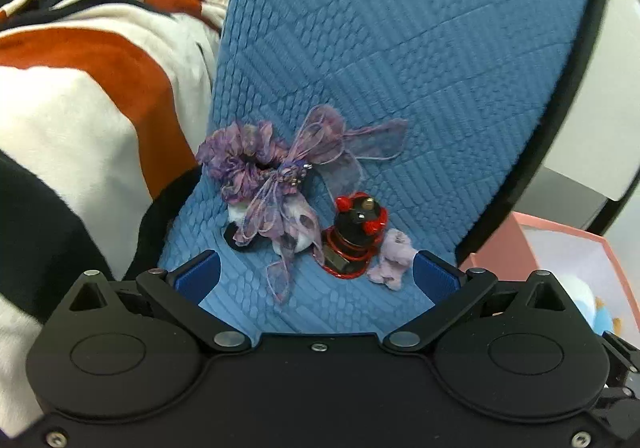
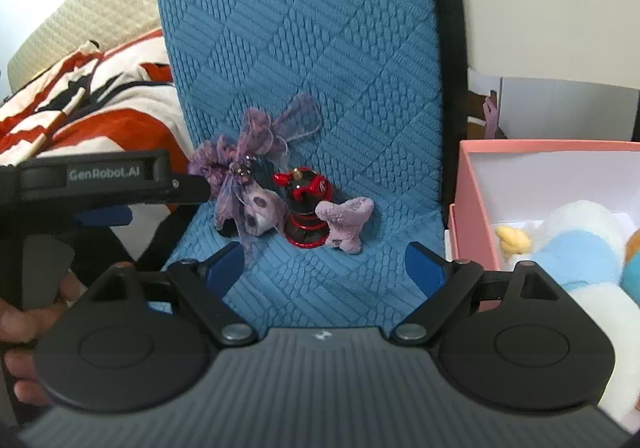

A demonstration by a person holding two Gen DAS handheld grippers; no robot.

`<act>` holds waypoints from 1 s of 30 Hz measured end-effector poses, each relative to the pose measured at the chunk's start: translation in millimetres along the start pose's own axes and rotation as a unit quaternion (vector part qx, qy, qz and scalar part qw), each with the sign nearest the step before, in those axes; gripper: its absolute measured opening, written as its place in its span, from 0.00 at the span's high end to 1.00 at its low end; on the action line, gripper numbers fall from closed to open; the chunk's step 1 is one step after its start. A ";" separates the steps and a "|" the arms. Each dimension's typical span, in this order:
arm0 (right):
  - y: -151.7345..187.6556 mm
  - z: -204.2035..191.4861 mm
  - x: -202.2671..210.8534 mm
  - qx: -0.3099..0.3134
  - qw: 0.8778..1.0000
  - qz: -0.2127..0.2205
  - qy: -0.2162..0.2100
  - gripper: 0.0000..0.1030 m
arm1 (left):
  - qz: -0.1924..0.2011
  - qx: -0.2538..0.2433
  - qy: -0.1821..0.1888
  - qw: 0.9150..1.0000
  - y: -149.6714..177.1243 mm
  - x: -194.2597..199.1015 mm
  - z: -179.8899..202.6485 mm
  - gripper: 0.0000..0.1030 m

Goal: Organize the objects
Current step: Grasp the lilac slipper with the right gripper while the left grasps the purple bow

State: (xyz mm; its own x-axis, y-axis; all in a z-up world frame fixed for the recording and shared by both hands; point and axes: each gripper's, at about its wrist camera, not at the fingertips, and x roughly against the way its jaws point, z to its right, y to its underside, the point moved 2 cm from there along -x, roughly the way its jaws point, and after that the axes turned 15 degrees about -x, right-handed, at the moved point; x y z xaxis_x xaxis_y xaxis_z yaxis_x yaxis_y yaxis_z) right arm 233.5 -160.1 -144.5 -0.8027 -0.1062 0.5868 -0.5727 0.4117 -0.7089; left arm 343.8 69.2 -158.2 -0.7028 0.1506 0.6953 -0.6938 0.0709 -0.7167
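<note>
— Spread wide on both sides: left gripper [image 1: 316,276] and right gripper [image 2: 324,264], nothing pinched, both hovering low over the near edge of the blue quilted chair seat [image 1: 400,67].

— And the things to sort?

— Bunched near that front edge: purple organza scrunchie [image 1: 244,159] with ribbon tails draped toward the grippers, red-and-black figurine [image 1: 356,232] just right of it, small lilac plush piece [image 1: 392,256] touching the figurine's base.

— Reason for the open jaws?

— Likely readiness to take one piece each; lilac piece lying closest to the left gripper's right-hand finger.

— Destination?

— Probably the pink box [image 2: 476,175] beyond the seat's right edge, already holding a blue-and-white plush toy [image 2: 580,252].

— Elsewhere?

— Orange, white and black blanket [image 1: 80,87] off the left edge.
</note>
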 end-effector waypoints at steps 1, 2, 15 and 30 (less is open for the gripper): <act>-1.2 -0.2 -4.7 -0.002 1.000 -0.003 -0.003 0.14 | -0.007 0.001 -0.005 1.000 -1.6 -7.8 -3.1 0.00; -2.3 -0.4 -9.5 -0.003 1.000 -0.005 -0.006 0.14 | -0.012 0.002 -0.008 1.000 -3.5 -15.4 -6.1 0.00; -24.4 0.8 -109.8 -0.023 0.998 -0.065 0.003 0.16 | -0.056 -0.013 -0.060 0.997 -36.8 -103.7 -29.9 0.01; -16.7 8.8 -189.6 -0.018 0.992 -0.116 0.038 0.33 | -0.076 -0.037 -0.089 0.992 -51.9 -155.0 -47.6 0.09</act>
State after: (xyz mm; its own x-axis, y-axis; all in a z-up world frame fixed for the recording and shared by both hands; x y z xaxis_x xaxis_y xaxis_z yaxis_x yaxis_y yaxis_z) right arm 393.9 -154.9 -247.4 -0.6345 -0.1331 0.7614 -0.7327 0.4174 -0.5376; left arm 496.3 89.2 -231.4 -0.6122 -0.0431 0.7896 -0.7851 0.1518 -0.6004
